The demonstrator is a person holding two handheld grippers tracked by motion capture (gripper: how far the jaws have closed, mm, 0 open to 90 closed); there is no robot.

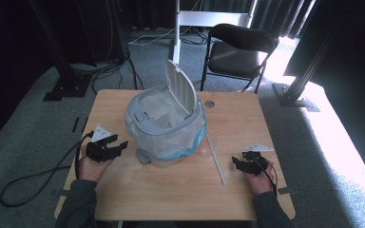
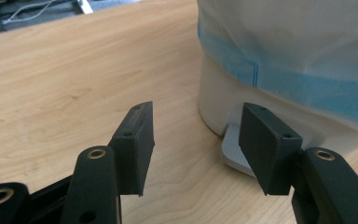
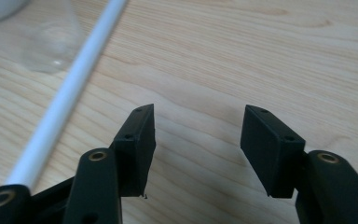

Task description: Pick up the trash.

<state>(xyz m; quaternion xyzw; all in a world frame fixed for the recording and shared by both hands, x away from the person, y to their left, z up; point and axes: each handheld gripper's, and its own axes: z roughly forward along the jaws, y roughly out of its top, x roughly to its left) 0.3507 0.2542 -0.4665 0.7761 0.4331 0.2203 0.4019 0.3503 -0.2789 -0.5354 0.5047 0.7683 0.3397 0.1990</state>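
Holding both claws spread and empty, we keep our left gripper (image 1: 108,145) beside the lined bin (image 1: 166,124) and our right gripper (image 1: 248,162) beyond the white rod (image 1: 217,159), on the wooden table (image 1: 171,190).

Both tongs, left (image 1: 116,144) and right (image 1: 238,164), rest low over the table, jaws apart, empty.

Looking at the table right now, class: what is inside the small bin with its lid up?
A clear plastic bag lines the bin and hangs over its rim, with a blue band lower down. The raised lid and the bag's folds hide the bottom, so any rubbish there cannot be seen.
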